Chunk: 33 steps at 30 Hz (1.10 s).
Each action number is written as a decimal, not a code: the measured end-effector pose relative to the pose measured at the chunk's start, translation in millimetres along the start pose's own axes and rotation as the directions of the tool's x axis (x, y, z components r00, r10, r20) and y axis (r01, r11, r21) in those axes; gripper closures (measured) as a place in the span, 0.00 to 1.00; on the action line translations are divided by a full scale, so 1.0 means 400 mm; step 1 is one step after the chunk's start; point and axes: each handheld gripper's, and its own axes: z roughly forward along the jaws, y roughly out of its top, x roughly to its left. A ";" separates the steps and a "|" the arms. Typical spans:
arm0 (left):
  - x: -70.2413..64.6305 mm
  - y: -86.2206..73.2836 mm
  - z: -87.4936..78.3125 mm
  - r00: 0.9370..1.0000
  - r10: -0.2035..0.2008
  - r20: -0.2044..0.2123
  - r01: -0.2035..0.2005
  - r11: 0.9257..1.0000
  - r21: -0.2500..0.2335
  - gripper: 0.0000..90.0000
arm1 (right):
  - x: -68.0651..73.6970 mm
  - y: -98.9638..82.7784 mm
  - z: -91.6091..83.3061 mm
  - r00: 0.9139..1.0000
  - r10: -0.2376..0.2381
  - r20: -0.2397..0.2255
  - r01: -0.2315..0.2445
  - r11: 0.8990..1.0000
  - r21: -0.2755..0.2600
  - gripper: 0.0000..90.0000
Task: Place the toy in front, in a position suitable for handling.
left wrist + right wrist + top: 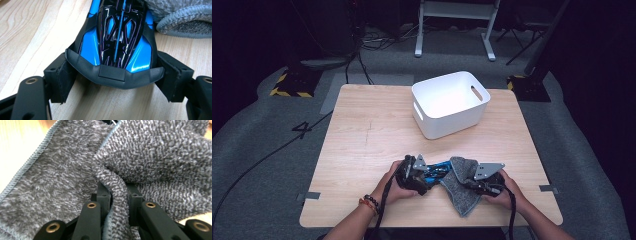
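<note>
- Progress, as a judgement: the work looks like wiping the blue and black toy car [438, 170] with the grey cloth [459, 184], and it seems to be in mid course. Car and cloth are both gripped and brought together at the lower middle of the high view; nothing shows the car finished or set aside.
- What is left, likely: more rubbing, then perhaps putting things into the white bin [450, 103], which stands in the upper middle of the high view, well apart from both hands and with nothing visible inside.
- Left gripper [413, 173], lower centre-left of the high view: its jaws stand either side of the car's black bumper end. In the left gripper view the car [117, 42] fills the upper middle and the pads [62, 80] press against the bumper's corners, so it is clamped on the car.
- Right gripper [479, 184], lower centre-right of the high view: in the right gripper view its jaws are pinched tight on a fold of the cloth [117, 192] at lower centre.
- The cloth lies just to the right of the car and touches it, on the wooden table [372, 130].
</note>
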 end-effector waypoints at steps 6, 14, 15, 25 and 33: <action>-0.001 -0.001 -0.003 1.000 -0.004 0.020 0.003 1.000 0.000 0.27 | -0.026 -0.010 -0.004 0.992 0.012 0.126 -0.013 1.000 0.013 0.87; -0.005 -0.008 -0.010 0.996 -0.028 0.085 0.028 1.000 -0.001 0.20 | -0.057 -0.004 0.015 0.978 0.067 0.198 -0.068 0.998 -0.003 0.87; -0.005 -0.010 -0.013 0.995 -0.030 0.094 0.030 1.000 -0.003 0.19 | -0.057 -0.003 0.018 0.976 0.068 0.206 -0.068 0.998 -0.007 0.87; 0.001 -0.015 -0.046 0.989 -0.029 0.144 0.034 0.999 -0.033 0.25 | -0.065 0.022 0.021 0.974 0.044 0.224 -0.045 0.999 -0.001 0.84; 0.039 -0.011 -0.112 0.994 -0.084 0.066 0.094 0.982 -0.163 0.25 | -0.020 0.005 -0.020 0.999 0.013 0.029 -0.014 1.000 0.019 0.84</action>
